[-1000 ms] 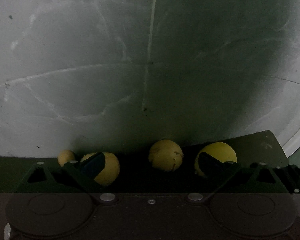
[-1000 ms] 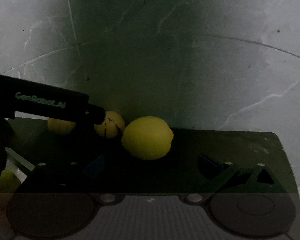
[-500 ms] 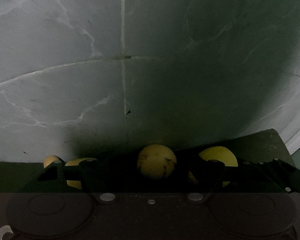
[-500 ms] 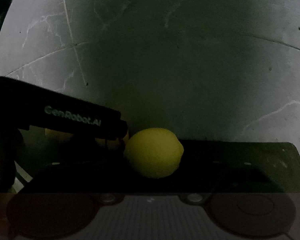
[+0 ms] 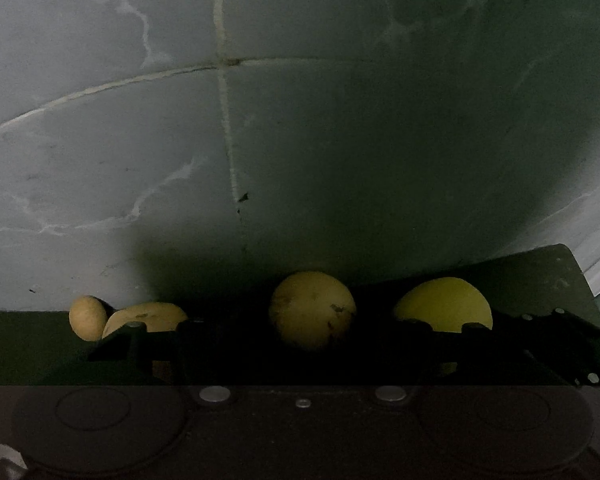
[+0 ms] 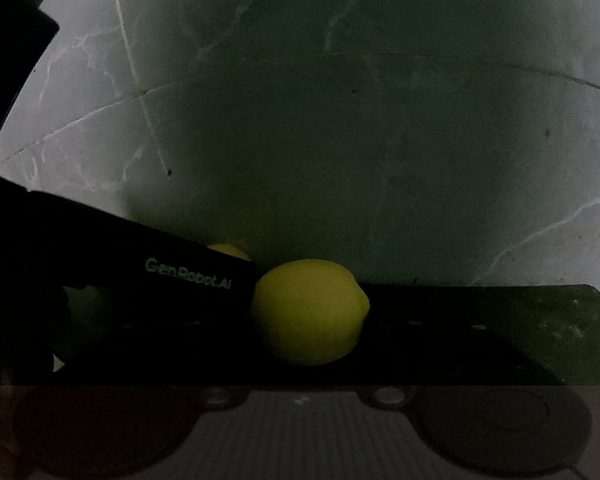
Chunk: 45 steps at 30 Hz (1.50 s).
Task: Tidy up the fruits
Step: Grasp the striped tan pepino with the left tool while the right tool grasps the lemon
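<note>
Four yellow fruits show only in the left view: a spotted round fruit (image 5: pixel 312 310) at lower centre, between the wide-spread, empty left tongs (image 5: pixel 312 332). The right view shows a lemon (image 6: pixel 310 312) on the dark desk (image 6: pixel 540 320), its long axis level, nipple pointing right. The right tongs' state cannot be told.

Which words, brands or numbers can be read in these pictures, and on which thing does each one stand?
"GenRobot.AI": pale letters on the side of the dark left gripper, which reaches in from the left of the right wrist view, just beside the lemon.
No other text shows: the fruits, the dark tray and the marbled wall carry no readable words or numbers in either view.
</note>
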Available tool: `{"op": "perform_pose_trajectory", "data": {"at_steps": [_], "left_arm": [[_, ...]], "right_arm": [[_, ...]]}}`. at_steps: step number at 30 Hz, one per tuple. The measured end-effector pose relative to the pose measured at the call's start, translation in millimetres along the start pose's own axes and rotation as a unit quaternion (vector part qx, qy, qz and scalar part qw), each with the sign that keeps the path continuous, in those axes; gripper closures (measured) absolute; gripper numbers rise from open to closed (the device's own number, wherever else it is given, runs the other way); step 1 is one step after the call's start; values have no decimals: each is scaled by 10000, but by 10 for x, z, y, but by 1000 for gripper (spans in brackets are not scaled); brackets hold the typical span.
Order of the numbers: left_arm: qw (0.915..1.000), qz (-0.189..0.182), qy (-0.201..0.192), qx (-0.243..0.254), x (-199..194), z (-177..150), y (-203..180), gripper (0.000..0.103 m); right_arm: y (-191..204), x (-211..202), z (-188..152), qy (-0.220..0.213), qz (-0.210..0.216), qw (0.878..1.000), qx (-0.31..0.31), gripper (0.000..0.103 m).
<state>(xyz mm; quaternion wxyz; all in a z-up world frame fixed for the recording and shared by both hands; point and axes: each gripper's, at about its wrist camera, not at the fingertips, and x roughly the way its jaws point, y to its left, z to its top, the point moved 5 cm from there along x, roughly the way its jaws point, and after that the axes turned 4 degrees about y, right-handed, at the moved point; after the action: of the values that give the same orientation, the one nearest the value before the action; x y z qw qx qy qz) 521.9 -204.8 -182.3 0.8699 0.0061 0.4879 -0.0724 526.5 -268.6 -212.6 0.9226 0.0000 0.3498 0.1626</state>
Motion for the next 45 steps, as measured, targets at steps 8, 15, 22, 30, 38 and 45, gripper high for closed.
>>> {"op": "perform_pose_trajectory", "data": {"at_steps": [8, 15, 22, 30, 38, 45], "left_arm": [[9999, -98, -42, 25, 38, -59, -31, 52], [9998, -165, -56, -29, 2, -96, 7, 52], [9997, -226, -117, -46, -20, -138, 94, 52], [9995, -254, -160, -96, -144, -238, 233, 52], [9991, -352, -219, -91, -211, -304, 286, 52], [9986, -478, -239, -11, -353, -430, 468, 52]], "right_arm": [[-59, -7, 5, -14, 118, 9999, -10, 34], [-104, -36, -60, -107, 171, 9998, 88, 35], [-99, -112, -199, -223, 302, 9990, 256, 35], [-62, -239, -327, -324, 322, 9980, 443, 36], [79, -486, -352, -467, 137, 9975, 509, 35], [224, -646, -365, -550, 40, 9966, 608, 35]]}}
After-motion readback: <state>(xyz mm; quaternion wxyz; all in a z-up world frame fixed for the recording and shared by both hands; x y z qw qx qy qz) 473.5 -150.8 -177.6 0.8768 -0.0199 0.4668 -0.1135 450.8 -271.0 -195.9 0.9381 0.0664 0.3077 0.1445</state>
